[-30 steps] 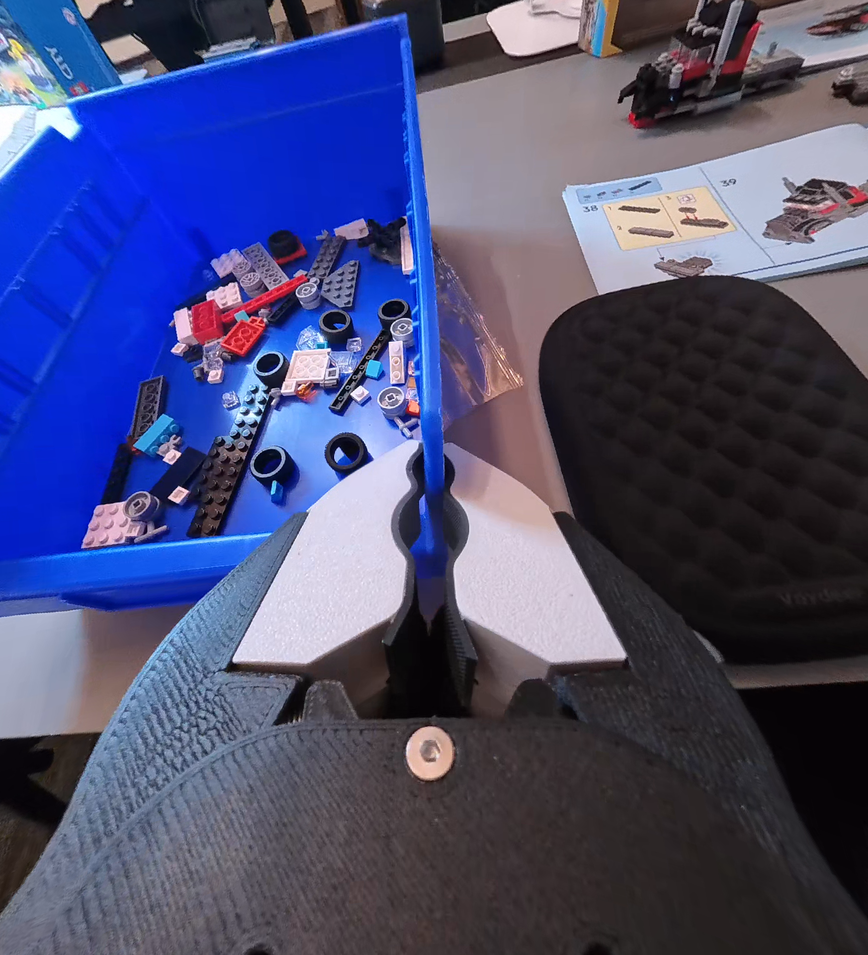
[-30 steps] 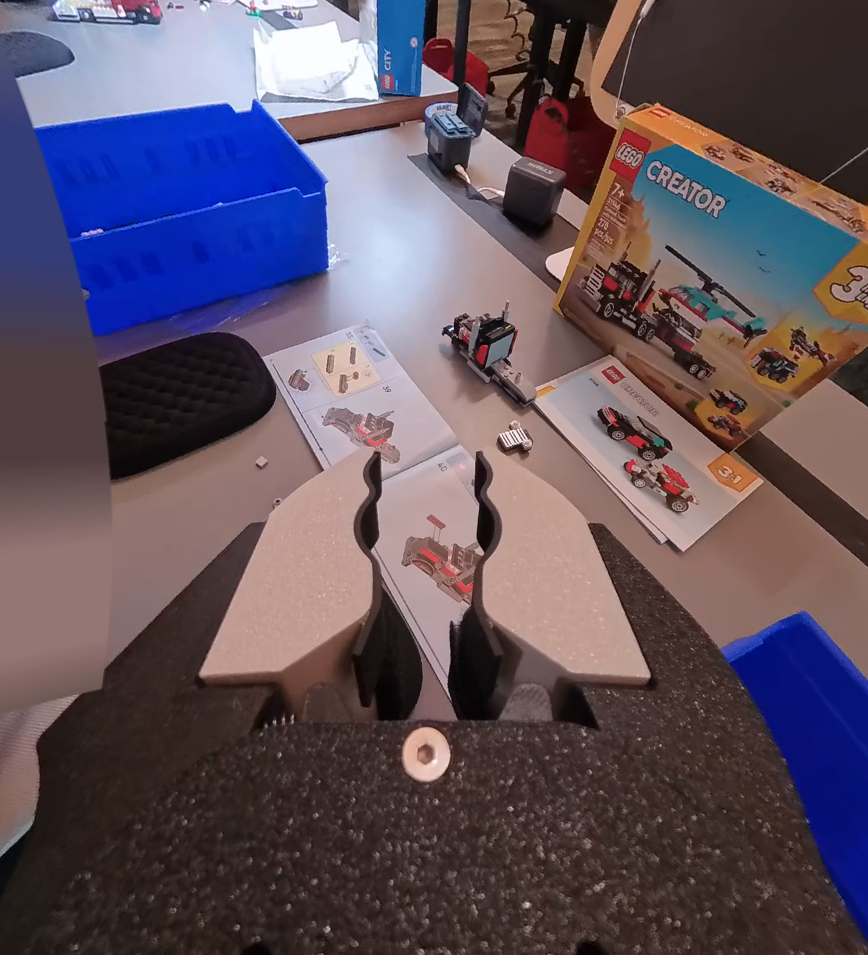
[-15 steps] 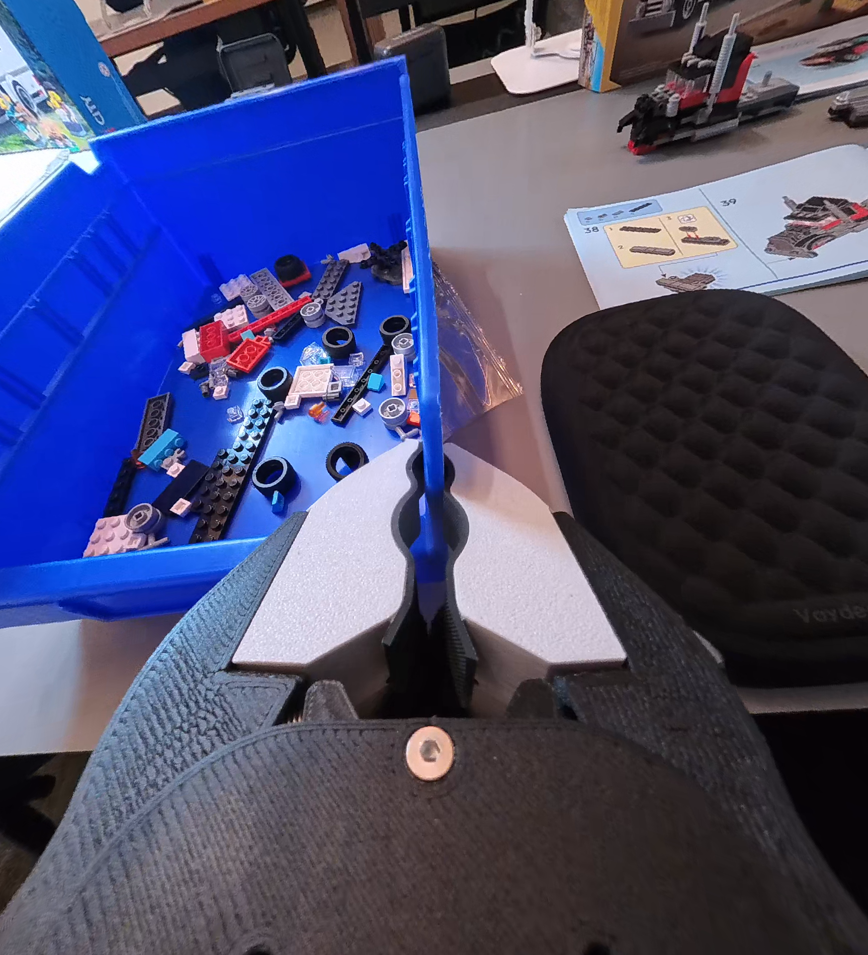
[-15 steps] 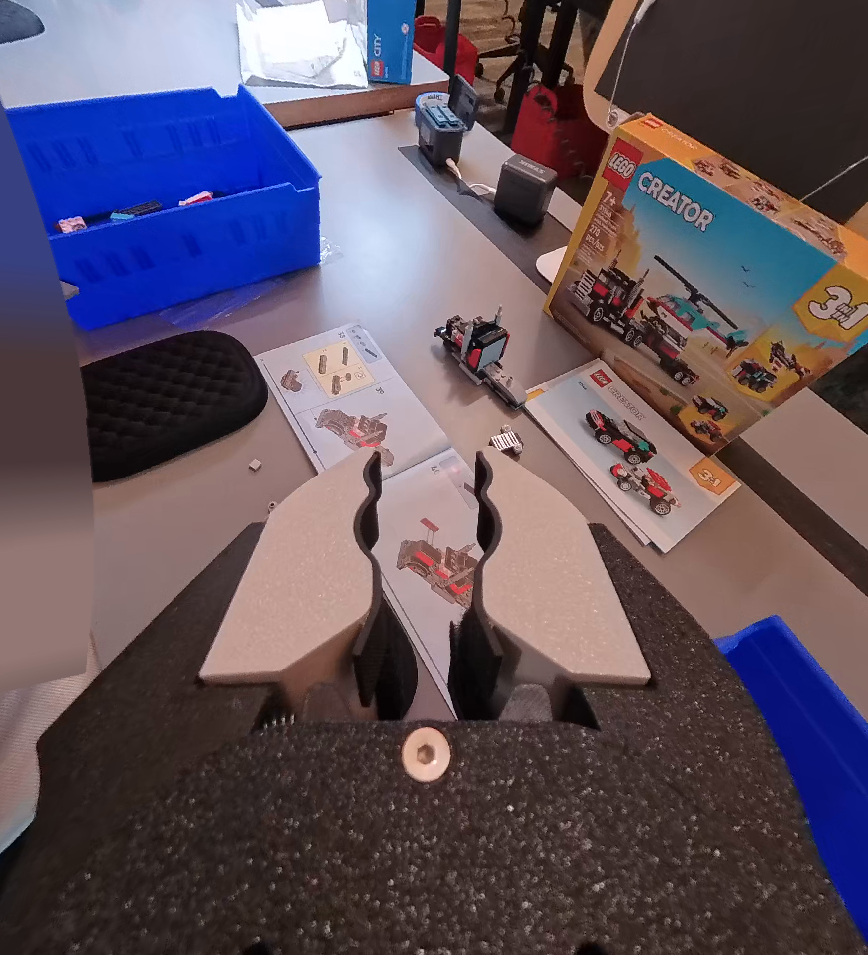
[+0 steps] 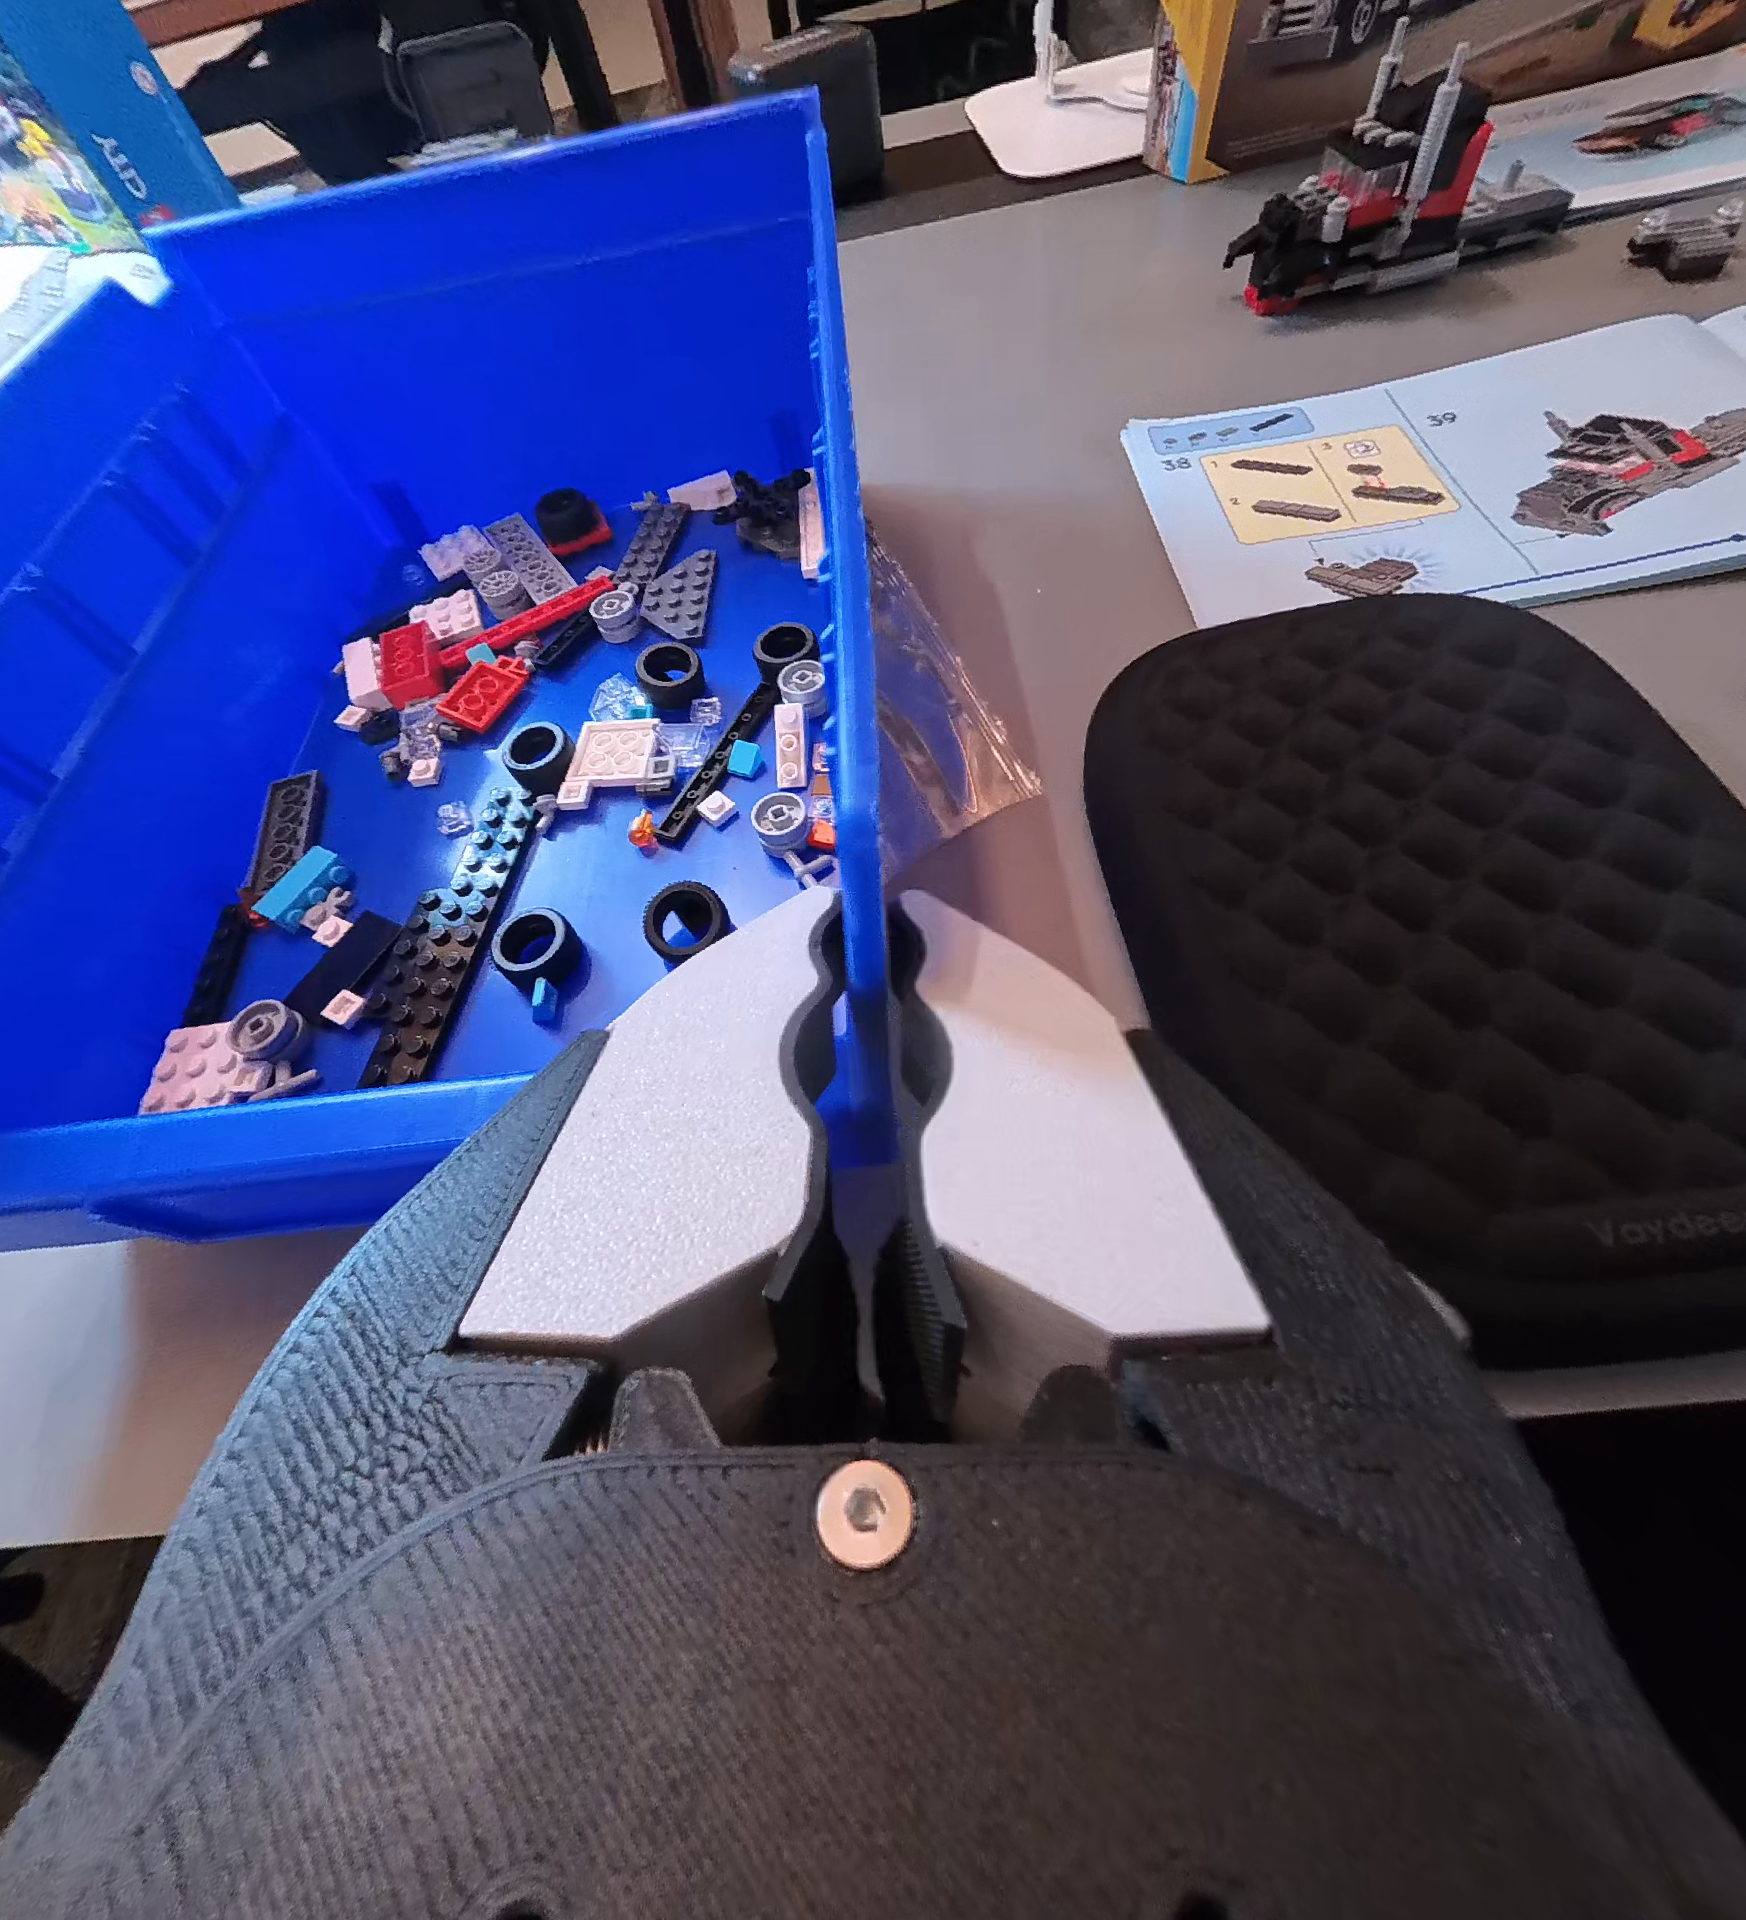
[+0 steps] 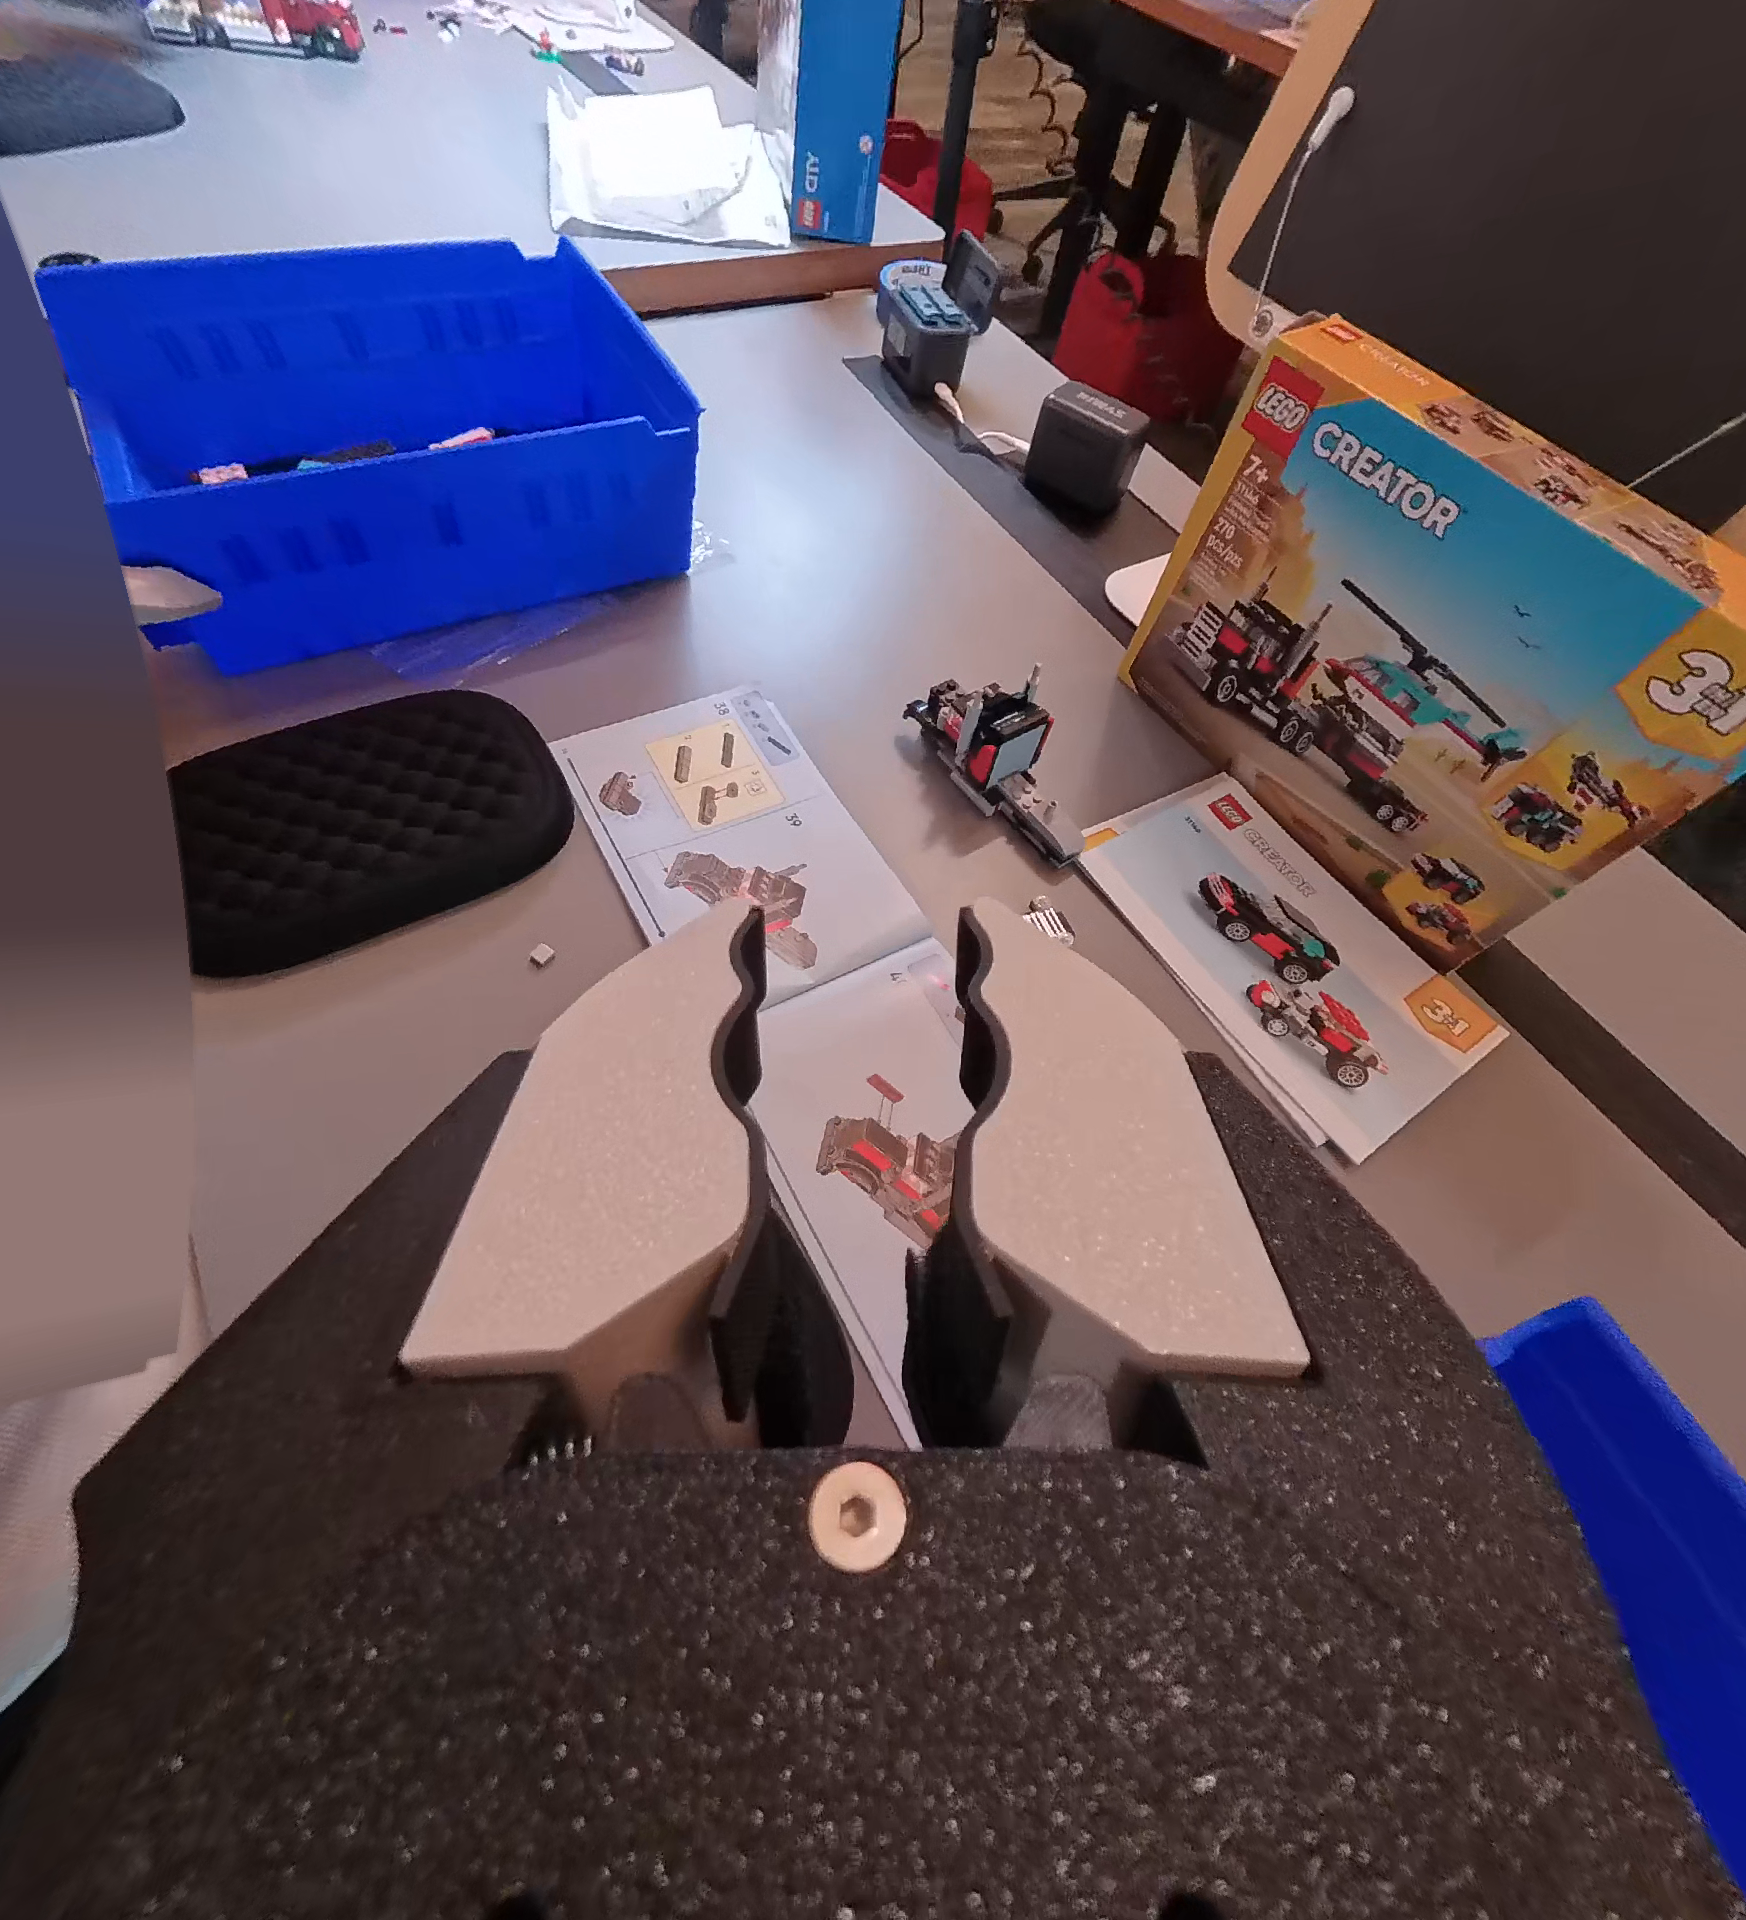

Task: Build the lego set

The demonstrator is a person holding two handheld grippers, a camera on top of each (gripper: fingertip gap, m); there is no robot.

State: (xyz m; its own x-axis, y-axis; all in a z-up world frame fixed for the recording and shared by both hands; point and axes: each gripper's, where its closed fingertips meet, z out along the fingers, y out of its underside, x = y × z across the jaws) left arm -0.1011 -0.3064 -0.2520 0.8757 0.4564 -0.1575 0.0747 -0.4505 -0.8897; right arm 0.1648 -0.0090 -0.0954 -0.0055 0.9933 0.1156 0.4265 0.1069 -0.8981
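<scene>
- left wrist view: our left claw [image 5: 864, 997] pinches the right wall of the blue bin [image 5: 846, 582] near its front corner. the bin sits tilted at the desk [image 5: 1004, 343] edge, loose lego pieces [image 5: 578, 748] inside. if our grip slips, we judge the pieces could spill. the black pad [image 5: 1471, 935] crowds the right side.
- right wrist view: our right claw [image 6: 856, 997] hangs spread and empty above the open instruction booklet [image 6: 744, 831]. the half-built truck [image 6: 994, 748] stands beyond, near the lego box [image 6: 1451, 644]. open desk lies between the bin and the truck.
</scene>
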